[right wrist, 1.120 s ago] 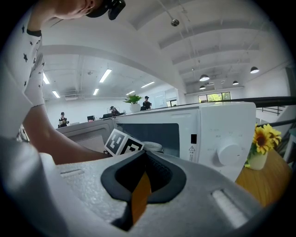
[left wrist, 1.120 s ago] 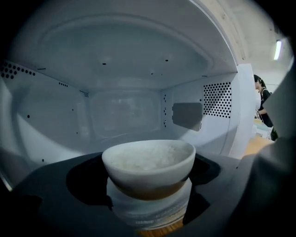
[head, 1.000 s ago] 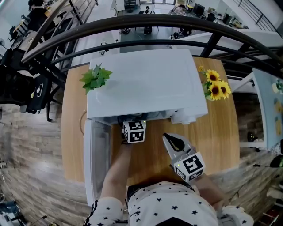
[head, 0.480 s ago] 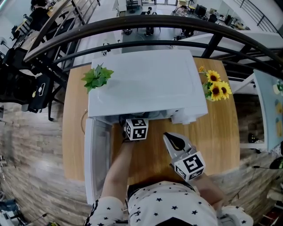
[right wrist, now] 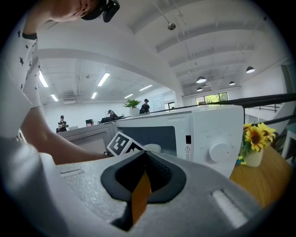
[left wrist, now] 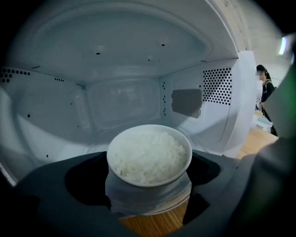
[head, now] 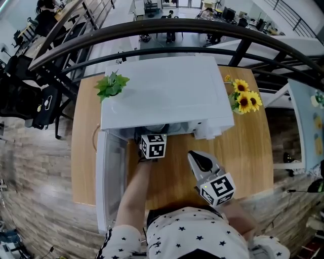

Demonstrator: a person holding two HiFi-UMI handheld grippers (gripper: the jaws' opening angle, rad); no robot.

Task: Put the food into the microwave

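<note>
One bowl of rice (left wrist: 149, 155), gripped by the left fingers (left wrist: 51, 194) at the mouth of the microwave (head: 162, 93) with bare surface (left wrist: 152, 224) showing beneath, could catch the front lip and tip grains out if lowered too soon, while the right fingers (right wrist: 83, 199) sit closed and empty.

Location type: open-plan office, upper level. Indicators: a black railing (head: 152, 25) borders the work area; an office chair (head: 43, 103) and desks with monitors (head: 229, 10) lie beyond it; ceiling strip lights (right wrist: 102, 79); people (right wrist: 61, 123) stand far off. A wooden table (head: 253, 146) carries a microwave (head: 162, 91) and sunflowers (head: 245, 100) (arranged as a pantry corner).
</note>
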